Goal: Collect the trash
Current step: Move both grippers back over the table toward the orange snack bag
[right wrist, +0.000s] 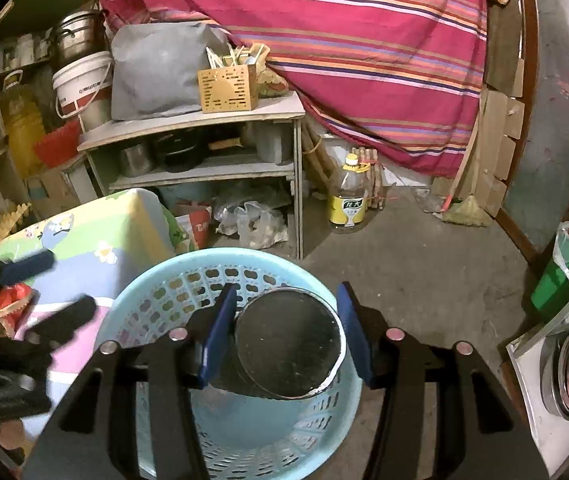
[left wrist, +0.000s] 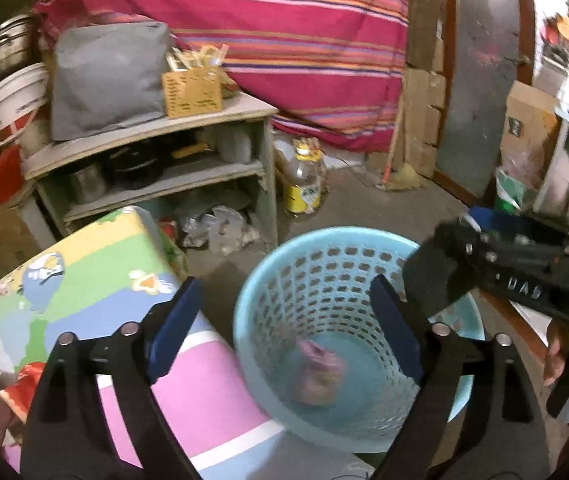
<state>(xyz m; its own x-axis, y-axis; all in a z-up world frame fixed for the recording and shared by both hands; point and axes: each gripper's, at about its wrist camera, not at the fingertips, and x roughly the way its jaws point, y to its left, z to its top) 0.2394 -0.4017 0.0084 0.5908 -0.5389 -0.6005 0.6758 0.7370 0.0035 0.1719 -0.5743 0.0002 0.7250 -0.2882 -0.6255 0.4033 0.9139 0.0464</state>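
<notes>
At far left we are seeing the cartoon-print table (left wrist: 96, 280) with a red wrapper (left wrist: 24, 388) lying on it. Our left gripper (left wrist: 284, 328) is hovering over the blue basket (left wrist: 368, 240), fingers spread wide and holding nothing; a pink crumpled bag (left wrist: 318, 372) is lying at the bottom. Our right gripper (right wrist: 284, 332) is holding a dark round can (right wrist: 288, 340) above the basket's mouth.

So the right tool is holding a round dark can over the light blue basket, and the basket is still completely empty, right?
Not quite. The right tool does have the round dark can between its fingers over the light blue basket, but the basket is not empty: the left wrist view shows a crumpled pinkish piece of trash lying at its bottom.
</notes>
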